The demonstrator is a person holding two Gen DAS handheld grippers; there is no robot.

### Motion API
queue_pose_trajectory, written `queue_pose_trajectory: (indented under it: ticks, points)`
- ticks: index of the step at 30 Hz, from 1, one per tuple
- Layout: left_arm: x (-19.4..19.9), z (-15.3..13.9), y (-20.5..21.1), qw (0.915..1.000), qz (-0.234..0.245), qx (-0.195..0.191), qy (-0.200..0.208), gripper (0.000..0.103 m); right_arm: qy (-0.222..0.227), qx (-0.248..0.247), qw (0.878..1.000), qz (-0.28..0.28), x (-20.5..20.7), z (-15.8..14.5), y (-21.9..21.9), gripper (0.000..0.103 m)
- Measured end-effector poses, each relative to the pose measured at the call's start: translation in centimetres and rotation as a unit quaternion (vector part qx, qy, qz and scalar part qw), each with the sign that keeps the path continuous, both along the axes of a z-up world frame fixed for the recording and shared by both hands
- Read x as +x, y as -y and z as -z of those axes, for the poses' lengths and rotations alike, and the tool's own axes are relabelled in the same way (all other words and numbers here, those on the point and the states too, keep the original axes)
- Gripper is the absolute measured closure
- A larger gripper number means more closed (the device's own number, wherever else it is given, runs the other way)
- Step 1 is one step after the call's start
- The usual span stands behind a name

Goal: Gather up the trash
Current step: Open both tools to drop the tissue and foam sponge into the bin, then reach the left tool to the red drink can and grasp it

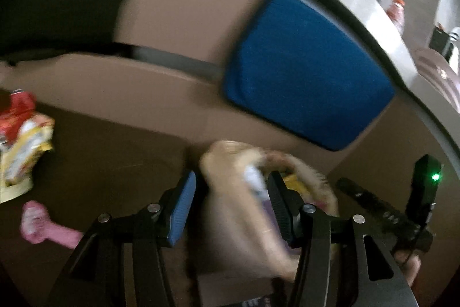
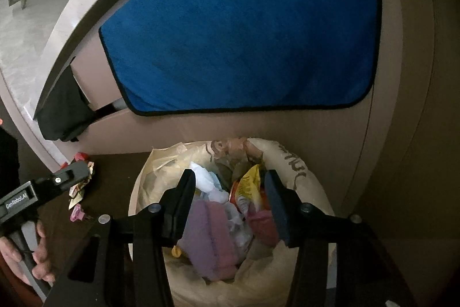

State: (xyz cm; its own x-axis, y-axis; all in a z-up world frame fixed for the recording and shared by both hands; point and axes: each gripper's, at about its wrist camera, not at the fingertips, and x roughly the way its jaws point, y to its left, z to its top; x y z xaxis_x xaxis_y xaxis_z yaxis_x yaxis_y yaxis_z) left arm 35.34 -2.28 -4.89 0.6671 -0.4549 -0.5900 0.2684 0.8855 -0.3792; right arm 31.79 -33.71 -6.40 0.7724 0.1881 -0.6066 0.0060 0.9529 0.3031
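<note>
Looking down the right gripper (image 2: pixel 230 200), I see its jaws spread wide with nothing between the pads, poised right over the mouth of the trash bag (image 2: pixel 290 160). The bag stands on the dark floor (image 2: pixel 115 163) against a tan cabinet (image 2: pixel 287 125), and it is already stuffed: a purple cloth (image 2: pixel 207 232), a yellow snack wrapper (image 2: pixel 250 183), a pink packet (image 2: pixel 258 223) and some white crumpled plastic (image 2: pixel 207 183) lie inside it. A blue towel (image 2: pixel 244 28) hangs down the cabinet front above the bag, and a black cloth (image 2: pixel 63 111) hangs further left.

My left gripper (image 1: pixel 230 206) is also parted, a fair way though not fully, and I see nothing pinched in it; the bag (image 1: pixel 230 192) shows blurred between and behind its fingers, so I cannot tell whether the pads touch it. In the right view a hand (image 2: pixel 37 258) holds that left tool by its grip, just left of the bag.

More trash sits on the floor well left of the bag: a heap of red and yellow wrappers (image 1: pixel 23 140) and a pink wrapper (image 1: pixel 46 226) near it
</note>
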Motion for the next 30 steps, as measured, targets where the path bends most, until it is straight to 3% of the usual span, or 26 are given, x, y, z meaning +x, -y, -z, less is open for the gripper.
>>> queue_pose_trajectory:
  ticks: [6,12,15,18,22,26,27,30]
  points:
    - [-1.7,0.8,-7.2,0.9961,-0.078,0.036,0.019,0.05,0.021,-0.023,0.999,-0.017,-0.4,-1.1,-2.8,0.055]
    - [-0.6,1.7,-18.2,0.9847,-0.174,-0.005,0.0,0.05,0.047,-0.04,0.996,-0.069,-0.3,-2.6,-8.1,0.055]
    - [0.4,2.3,-23.4,0.9696,-0.239,-0.052,-0.013,0.05,0.045,-0.039,0.994,-0.091,0.1,-2.5,-10.5,0.055]
    - [2.4,3.8,-27.8,0.9463,-0.294,-0.126,-0.05,0.05,0.04,-0.045,0.992,-0.11,0.4,-1.9,-13.3,0.055]
    - [4.6,5.9,-29.2,0.9246,-0.325,-0.175,-0.094,0.05,0.025,-0.041,0.99,-0.132,0.9,-0.8,-16.6,0.055]
    - [6.6,7.1,-28.1,0.902,-0.377,-0.178,-0.112,0.048,0.009,-0.038,0.989,-0.143,1.4,0.3,-18.9,0.055]
    - [7.4,7.4,-27.8,0.8979,-0.392,-0.163,-0.117,0.048,0.006,-0.037,0.989,-0.145,1.5,0.5,-19.3,0.055]
    - [8.5,7.7,-27.7,0.8919,-0.413,-0.142,-0.119,0.042,-0.005,-0.041,0.987,-0.153,1.8,1.3,-20.3,0.055]
